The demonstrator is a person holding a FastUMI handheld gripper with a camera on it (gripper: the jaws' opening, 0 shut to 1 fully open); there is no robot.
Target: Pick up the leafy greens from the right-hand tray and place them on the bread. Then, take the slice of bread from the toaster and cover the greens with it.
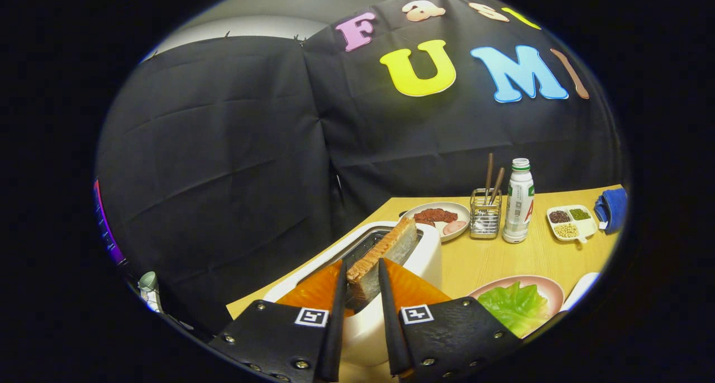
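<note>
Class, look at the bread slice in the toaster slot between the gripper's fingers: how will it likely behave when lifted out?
The bread slice stands upright unsupported above the toaster, so probably stiff. It looks thin, likely light. The gripper fingers flank its crust edge; hard squeezing might crumble it.

A slice of toasted bread (385,254) stands in the slot of the white toaster (424,254) on the wooden bench (503,260), low and centre in the frame, between the tongs (362,271), whose fingers press its two faces. Right of the toaster a pink plate (550,290) carries green lettuce leaves (514,307). Behind stand a plate of meat slices (441,218), a wire holder with chopsticks (485,218), a white plastic bottle (518,201) and a divided dish of beans (571,222).
</note>
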